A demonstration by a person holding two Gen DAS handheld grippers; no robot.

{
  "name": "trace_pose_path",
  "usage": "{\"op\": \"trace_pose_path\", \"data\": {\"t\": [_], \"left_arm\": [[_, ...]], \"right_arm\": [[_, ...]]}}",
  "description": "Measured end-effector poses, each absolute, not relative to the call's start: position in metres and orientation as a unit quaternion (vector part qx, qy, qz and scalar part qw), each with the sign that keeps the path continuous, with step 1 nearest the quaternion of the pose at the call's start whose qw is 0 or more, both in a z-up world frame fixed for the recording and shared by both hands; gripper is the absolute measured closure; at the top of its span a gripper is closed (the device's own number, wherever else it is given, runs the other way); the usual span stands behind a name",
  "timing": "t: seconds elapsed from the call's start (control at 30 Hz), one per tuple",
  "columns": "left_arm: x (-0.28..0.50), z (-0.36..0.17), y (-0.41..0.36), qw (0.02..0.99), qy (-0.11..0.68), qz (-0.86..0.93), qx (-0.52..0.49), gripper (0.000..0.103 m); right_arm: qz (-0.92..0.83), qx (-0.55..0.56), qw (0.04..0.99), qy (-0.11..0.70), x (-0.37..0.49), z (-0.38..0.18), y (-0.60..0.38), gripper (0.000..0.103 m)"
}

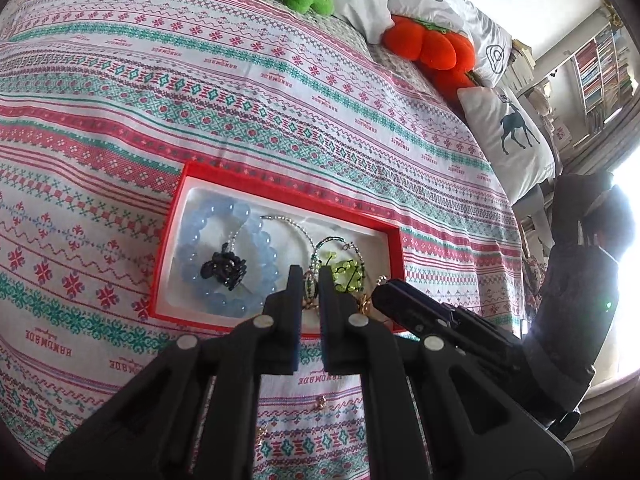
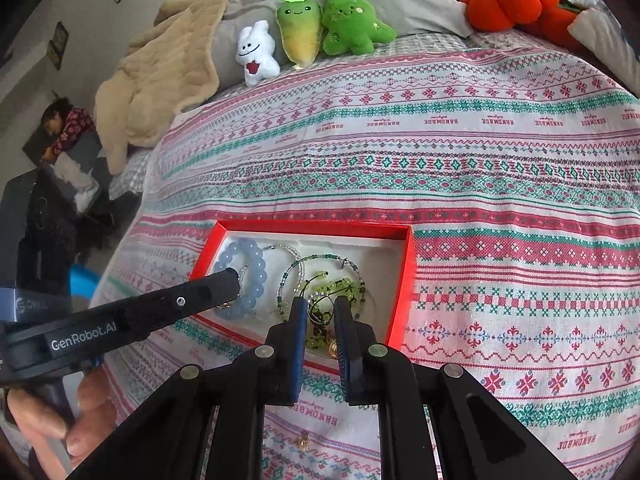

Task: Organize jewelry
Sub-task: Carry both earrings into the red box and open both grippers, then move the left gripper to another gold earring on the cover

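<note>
A red jewelry box (image 1: 192,174) (image 2: 408,264) with a white lining lies on the patterned bedspread. It holds a pale blue bead bracelet (image 1: 256,236) (image 2: 256,268), a black flower piece (image 1: 224,268), a green bead bracelet (image 1: 346,272) (image 2: 340,288), thin beaded chains and gold rings (image 2: 333,346). My left gripper (image 1: 310,276) hovers over the box's near edge, jaws narrowly apart, empty. My right gripper (image 2: 320,308) hovers over the green beads, open and empty. It also shows in the left wrist view (image 1: 384,284). A small gold piece (image 1: 320,402) (image 2: 304,440) lies on the bedspread in front of the box.
Plush toys (image 2: 316,24) and an orange pumpkin plush (image 1: 432,46) line the head of the bed with pillows (image 1: 512,136). A beige blanket (image 2: 160,80) lies at the far left. Another small gold piece (image 1: 262,434) lies on the bedspread near me.
</note>
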State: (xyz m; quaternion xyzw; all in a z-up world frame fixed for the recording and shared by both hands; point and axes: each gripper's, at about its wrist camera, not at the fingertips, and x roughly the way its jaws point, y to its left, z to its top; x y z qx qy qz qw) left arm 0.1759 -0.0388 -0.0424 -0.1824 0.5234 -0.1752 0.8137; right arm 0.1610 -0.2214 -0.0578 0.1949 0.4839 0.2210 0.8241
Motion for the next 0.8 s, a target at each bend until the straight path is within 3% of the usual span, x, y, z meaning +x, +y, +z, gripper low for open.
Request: {"op": "trace_pose_path", "data": {"t": [0.37, 0.43, 0.5, 0.73, 0.8], "left_arm": [[0.177, -0.039, -0.035, 0.817, 0.519, -0.172, -0.182, 0.095], [0.174, -0.036, -0.034, 0.819, 0.517, -0.174, -0.180, 0.095], [0.172, -0.034, -0.033, 0.819, 0.516, -0.175, -0.178, 0.095], [0.161, -0.027, -0.020, 0.823, 0.513, -0.172, -0.172, 0.089], [0.158, -0.027, -0.016, 0.822, 0.515, -0.171, -0.172, 0.081]], "right_arm": [[0.221, 0.209, 0.828, 0.471, 0.162, -0.056, -0.225, 0.086], [0.223, 0.217, 0.827, 0.467, 0.161, -0.054, -0.228, 0.074], [0.218, 0.217, 0.829, 0.467, 0.161, -0.053, -0.229, 0.071], [0.211, 0.224, 0.832, 0.461, 0.153, -0.047, -0.238, 0.071], [0.211, 0.223, 0.834, 0.459, 0.148, -0.045, -0.239, 0.071]]}}
